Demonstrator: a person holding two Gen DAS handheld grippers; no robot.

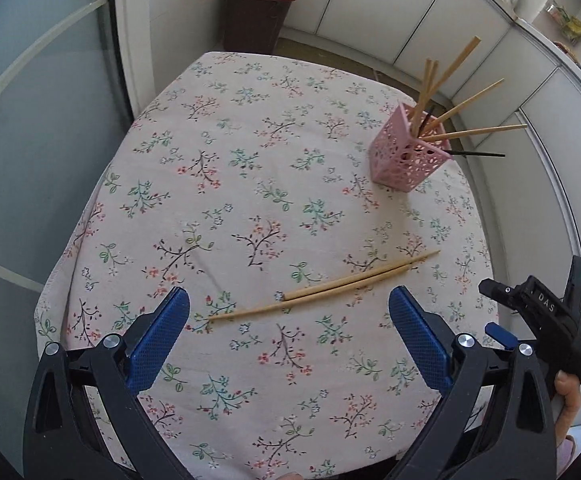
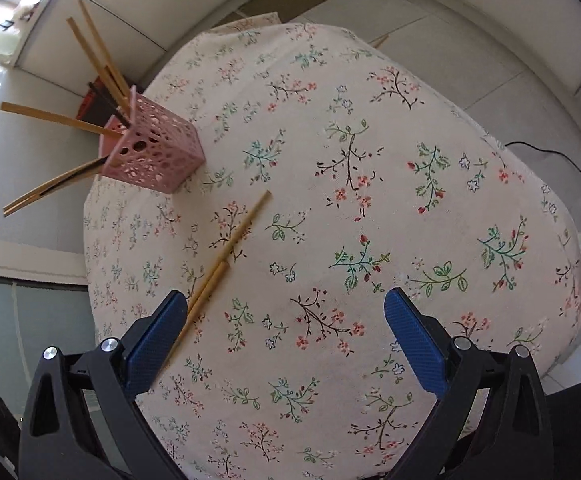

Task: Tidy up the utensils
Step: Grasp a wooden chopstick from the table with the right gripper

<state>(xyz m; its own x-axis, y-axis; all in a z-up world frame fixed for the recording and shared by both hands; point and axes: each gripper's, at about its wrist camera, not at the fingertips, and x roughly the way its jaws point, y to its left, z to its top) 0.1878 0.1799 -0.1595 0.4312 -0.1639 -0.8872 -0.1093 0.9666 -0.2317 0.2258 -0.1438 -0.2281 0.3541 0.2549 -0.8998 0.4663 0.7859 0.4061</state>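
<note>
Jaws of both grippers (image 1: 289, 310) (image 2: 286, 312) gape wide, empty, above chopsticks (image 1: 322, 288).

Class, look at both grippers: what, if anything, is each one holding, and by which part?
Nothing is held. The left gripper and right gripper both stand open above the tablecloth. The two chopsticks lie loose on it.

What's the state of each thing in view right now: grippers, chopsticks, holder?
Left gripper: open, empty, above the table.
Right gripper: open, empty.
Pair of loose wooden chopsticks: lying flat on the floral tablecloth, side by side, ungripped.
Pink perforated plastic holder: upright, holding several wooden and black chopsticks that lean outward.
Brown waste bin with red rim: upright on the floor.
</note>
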